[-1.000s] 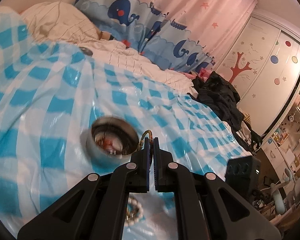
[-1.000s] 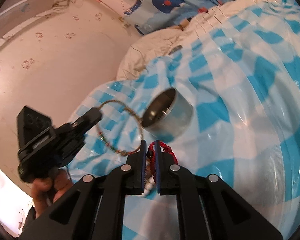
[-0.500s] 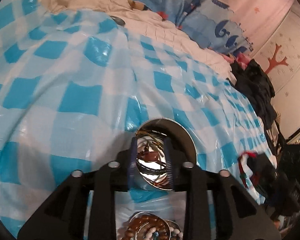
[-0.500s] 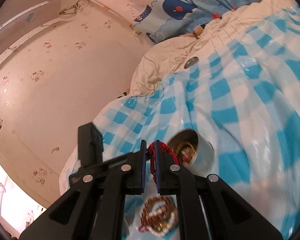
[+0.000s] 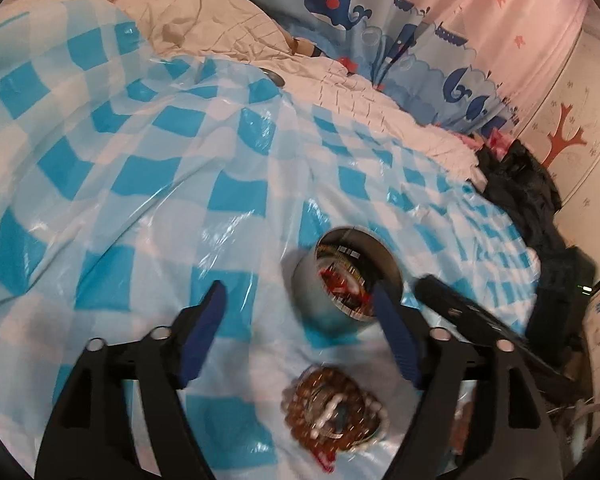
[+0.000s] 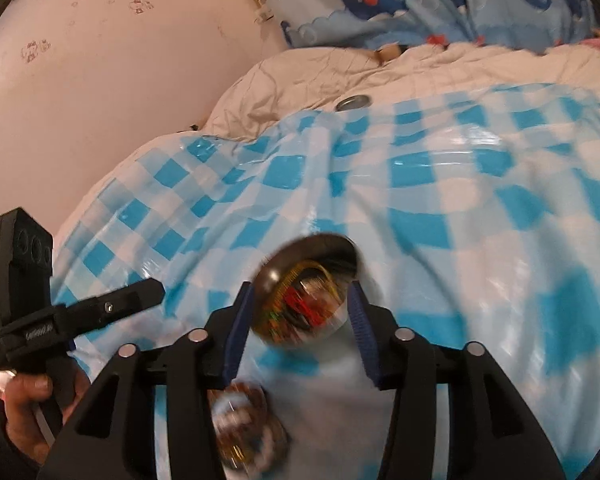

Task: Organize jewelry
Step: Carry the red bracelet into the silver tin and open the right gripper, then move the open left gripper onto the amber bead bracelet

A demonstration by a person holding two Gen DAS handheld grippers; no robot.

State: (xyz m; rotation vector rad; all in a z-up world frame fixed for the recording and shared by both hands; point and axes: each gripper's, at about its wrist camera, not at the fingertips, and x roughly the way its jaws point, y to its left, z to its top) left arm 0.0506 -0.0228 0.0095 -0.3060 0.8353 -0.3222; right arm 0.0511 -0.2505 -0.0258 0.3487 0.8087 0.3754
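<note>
Left wrist view: the left gripper [image 5: 298,332] is spread wide and holds nothing. A round metal tin [image 5: 346,280] of tangled jewelry stands on the blue-checked plastic sheet [image 5: 160,184], its rim just beside the right finger [image 5: 396,344]. Lower centre lies a heap of bead bracelets [image 5: 336,410] (blurred). Broad bare sheet fills the frame's left and upper parts, ending at the cream quilt [image 5: 228,28].

Right wrist view: the right gripper [image 6: 300,328], also wide and empty, frames the tin [image 6: 306,304] between its fingers. The bracelets [image 6: 244,428] sit lower left of it, and the left gripper [image 6: 100,308] shows at the left edge.
</note>
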